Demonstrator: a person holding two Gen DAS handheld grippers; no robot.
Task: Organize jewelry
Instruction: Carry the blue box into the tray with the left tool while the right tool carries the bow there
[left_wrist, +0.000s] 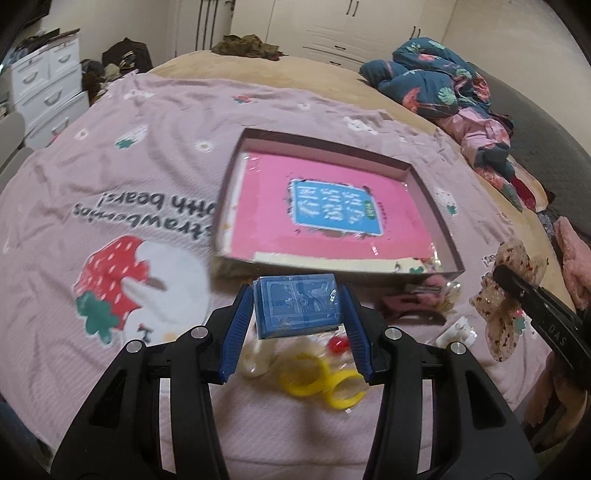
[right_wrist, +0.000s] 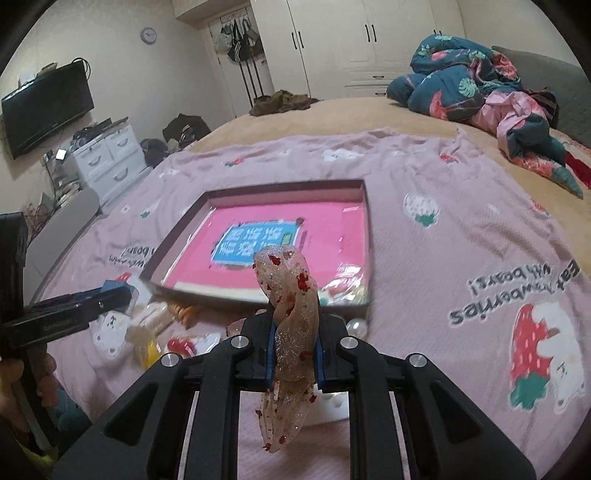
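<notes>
My left gripper (left_wrist: 297, 314) is shut on a small blue box (left_wrist: 297, 308), held just in front of the near wall of a shallow open box (left_wrist: 236, 173) with a pink sheet and blue label inside. My right gripper (right_wrist: 295, 332) is shut on a translucent glittery bow (right_wrist: 291, 295) with red specks; in the left wrist view that bow (left_wrist: 495, 332) hangs at the right. Below the blue box, loose pieces lie on the pink blanket: yellow rings (left_wrist: 321, 376), a red bead piece (left_wrist: 338, 345), a pink hair clip (left_wrist: 410, 302) and an orange coil tie (right_wrist: 183, 312).
The pink strawberry blanket (left_wrist: 129, 184) covers a bed. A heap of blue and pink bedding (right_wrist: 480, 92) lies at the far right. White drawers (right_wrist: 110, 158) and a wall TV (right_wrist: 48, 107) stand beyond the bed's left side. A pearl bead (right_wrist: 356, 326) rests by the open box's corner.
</notes>
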